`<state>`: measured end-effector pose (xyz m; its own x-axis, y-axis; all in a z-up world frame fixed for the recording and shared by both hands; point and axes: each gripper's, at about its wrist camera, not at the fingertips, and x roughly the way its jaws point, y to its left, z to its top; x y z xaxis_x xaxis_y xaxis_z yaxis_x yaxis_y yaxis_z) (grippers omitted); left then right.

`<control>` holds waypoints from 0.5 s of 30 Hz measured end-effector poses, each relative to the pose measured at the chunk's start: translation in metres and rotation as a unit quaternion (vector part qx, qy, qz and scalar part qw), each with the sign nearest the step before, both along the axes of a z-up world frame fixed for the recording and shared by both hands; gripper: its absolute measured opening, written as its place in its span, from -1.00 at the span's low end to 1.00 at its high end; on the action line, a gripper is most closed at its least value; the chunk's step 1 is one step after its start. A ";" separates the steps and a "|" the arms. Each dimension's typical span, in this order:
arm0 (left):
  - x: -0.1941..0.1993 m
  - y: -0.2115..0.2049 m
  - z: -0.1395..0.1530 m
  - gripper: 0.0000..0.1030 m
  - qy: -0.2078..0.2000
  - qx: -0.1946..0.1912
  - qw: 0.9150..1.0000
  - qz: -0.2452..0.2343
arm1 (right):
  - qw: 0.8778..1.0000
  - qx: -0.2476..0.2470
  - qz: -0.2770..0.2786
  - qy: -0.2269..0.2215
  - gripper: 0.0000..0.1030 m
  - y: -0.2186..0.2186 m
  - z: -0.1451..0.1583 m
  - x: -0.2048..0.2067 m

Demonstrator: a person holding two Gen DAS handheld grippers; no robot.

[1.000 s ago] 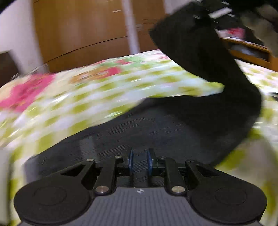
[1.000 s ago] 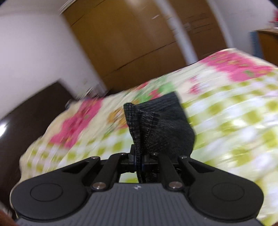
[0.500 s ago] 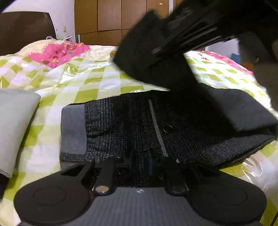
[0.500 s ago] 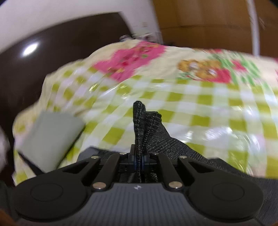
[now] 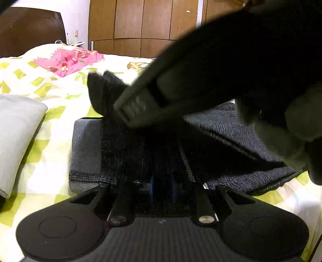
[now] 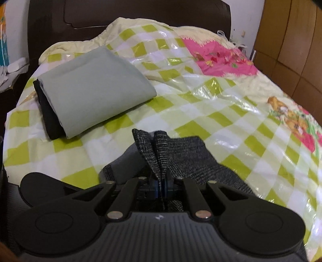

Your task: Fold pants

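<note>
A folded grey-green cloth (image 6: 94, 88) lies at the left on the bed (image 6: 231, 112). Just right of it, the dark pants (image 5: 128, 153) lie flat on the checked cover, long axis running left to right, waistband end leftward. The left gripper (image 5: 163, 189) rests low at their near edge, fingers a little apart around cloth; whether they grip is unclear. The right gripper (image 6: 161, 186) pinches an upright fold of pants.

Wood wardrobe (image 5: 140, 28) – dark headboard (image 6: 140, 12), bed.
</note>
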<state>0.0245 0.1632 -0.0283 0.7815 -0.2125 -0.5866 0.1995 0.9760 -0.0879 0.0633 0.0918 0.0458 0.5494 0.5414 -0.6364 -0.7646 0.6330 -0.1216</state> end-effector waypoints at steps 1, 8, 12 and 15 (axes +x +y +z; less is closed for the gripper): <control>0.000 0.001 0.000 -0.40 0.000 -0.002 1.000 0.000 | 1.000 0.006 -0.002 0.003 -0.88 0.000 0.001 0.002; -0.005 0.004 -0.001 -0.40 -0.006 -0.001 1.000 -0.004 | 0.999 0.021 0.035 -0.011 -0.89 0.003 0.010 -0.001; 0.001 -0.002 -0.002 -0.49 0.000 0.004 1.000 -0.009 | 0.998 0.030 0.047 -0.026 -0.89 0.006 0.010 -0.007; 0.002 -0.004 -0.002 -0.50 0.000 0.004 1.000 -0.012 | 0.997 0.049 0.054 -0.035 -0.89 0.004 0.018 -0.010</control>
<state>0.0267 0.1591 -0.0307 0.7765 -0.2271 -0.5877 0.2230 0.9715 -0.0808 0.0532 0.0957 0.0633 0.5263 0.6570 -0.5398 -0.8202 0.5596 -0.1187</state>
